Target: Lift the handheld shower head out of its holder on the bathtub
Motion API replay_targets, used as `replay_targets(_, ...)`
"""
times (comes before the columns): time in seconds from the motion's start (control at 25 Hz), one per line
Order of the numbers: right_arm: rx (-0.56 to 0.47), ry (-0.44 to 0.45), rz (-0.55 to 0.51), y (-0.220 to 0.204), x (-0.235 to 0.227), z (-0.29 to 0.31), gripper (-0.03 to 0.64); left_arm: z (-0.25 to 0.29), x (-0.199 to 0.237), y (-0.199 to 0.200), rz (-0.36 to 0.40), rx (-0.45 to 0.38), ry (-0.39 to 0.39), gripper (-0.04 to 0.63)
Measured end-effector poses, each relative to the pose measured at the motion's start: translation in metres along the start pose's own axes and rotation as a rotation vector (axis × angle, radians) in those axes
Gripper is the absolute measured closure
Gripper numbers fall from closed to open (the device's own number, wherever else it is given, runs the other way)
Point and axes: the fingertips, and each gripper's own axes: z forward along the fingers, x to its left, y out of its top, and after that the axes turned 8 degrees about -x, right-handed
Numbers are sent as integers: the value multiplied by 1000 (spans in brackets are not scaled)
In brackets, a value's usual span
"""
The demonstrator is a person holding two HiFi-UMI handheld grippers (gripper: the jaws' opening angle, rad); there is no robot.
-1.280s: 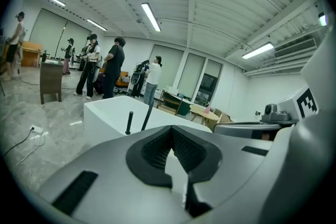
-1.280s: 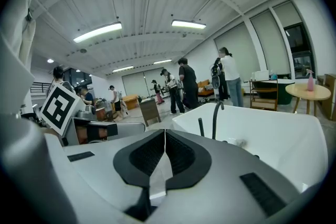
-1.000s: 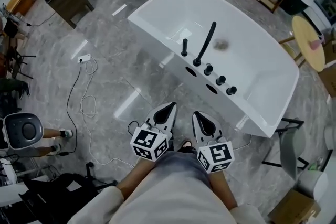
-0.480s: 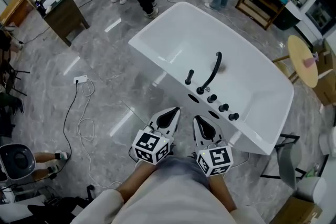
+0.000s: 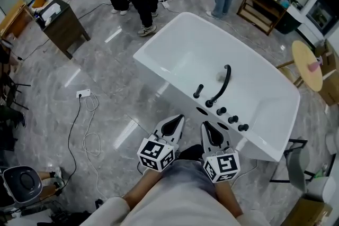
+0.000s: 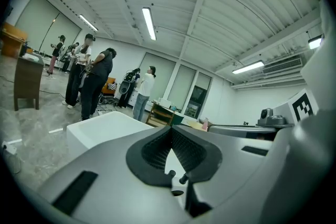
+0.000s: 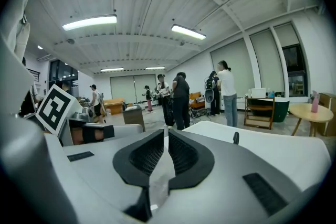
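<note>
1. Both tools are held side by side at the lower middle of the head view, just short of the bathtub (image 5: pixel 161 75). The left hand-held gripper (image 5: pixel 174 121) is pressed together on nothing. The right hand-held gripper (image 5: pixel 210 128) is likewise seen closed and empty.
2. The shower head (image 5: pixel 198 91) is judged to be the short black upright on the tub's near rim, slightly above the frame's centre. It is seated in its holder and untouched.
3. The wrong fitting could be taken. A tall curved spout (image 5: pixel 222 83) stands just to the right of the shower head, and a row of three knobs (image 5: pixel 232 119) runs on towards the lower right. A reach aimed too far right would land on one of these, and a knob could be turned.
4. If the jaws are not parted before the reach, the shower head would be pushed or knocked rather than gripped.
5. The shower head looks slim and glossy, so a loose or off-centre grip could let it slip back into the holder or into the tub.
6. A lift that is tilted rather than straight up could bind it in the holder. Its hose cannot be seen and may drag or snag.
7. The tub's rim could be struck by either tool if the approach is kept low.
</note>
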Motion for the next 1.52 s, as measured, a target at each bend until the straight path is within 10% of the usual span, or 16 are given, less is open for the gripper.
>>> replay_targets(0.8, 29, -8, 112, -9, -60, 56, 583, 73, 14, -30, -24, 139, -49, 592)
replay_targets(1.52, -63, 115, 90, 26, -169, 109, 575, 203, -2, -7, 105, 37, -34, 592)
